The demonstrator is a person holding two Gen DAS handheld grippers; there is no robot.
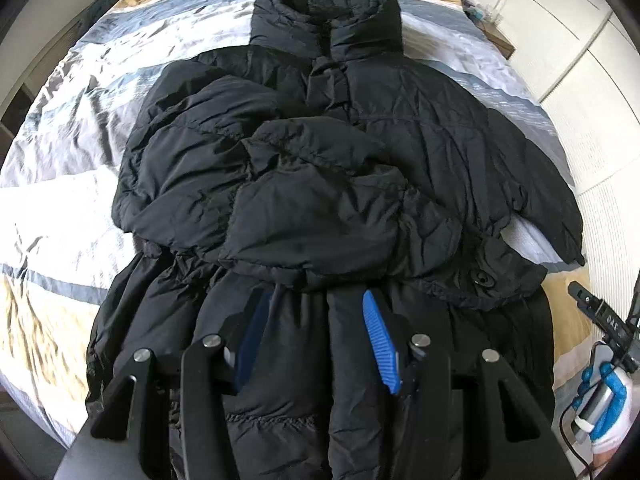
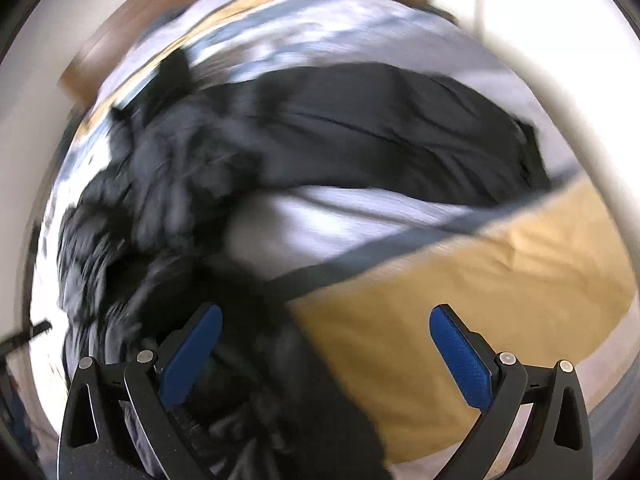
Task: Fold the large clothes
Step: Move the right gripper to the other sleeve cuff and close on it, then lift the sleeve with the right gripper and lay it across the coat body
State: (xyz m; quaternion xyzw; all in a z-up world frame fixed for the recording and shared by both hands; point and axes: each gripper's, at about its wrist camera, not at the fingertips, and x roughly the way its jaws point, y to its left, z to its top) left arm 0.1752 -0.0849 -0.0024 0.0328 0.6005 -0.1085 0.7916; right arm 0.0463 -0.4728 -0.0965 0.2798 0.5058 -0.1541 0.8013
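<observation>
A black puffer coat (image 1: pixel 320 152) lies front-up on the striped bed cover (image 1: pixel 68 152), collar at the far end. Its left sleeve is folded across the chest; the other sleeve (image 1: pixel 536 184) stretches out to the right. My left gripper (image 1: pixel 316 300) hovers open over the coat's lower skirt, blue pads apart, holding nothing. In the blurred right wrist view the coat (image 2: pixel 340 128) lies ahead and to the left. My right gripper (image 2: pixel 326 316) is wide open and empty above the coat's hem and the yellow stripe of the bed cover (image 2: pixel 500 272).
White wardrobe doors (image 1: pixel 580 40) stand to the right of the bed. The right hand in a blue-and-white glove (image 1: pixel 608 408) with its gripper handle shows at the lower right of the left wrist view. A wooden headboard (image 2: pixel 104 52) is at the far end.
</observation>
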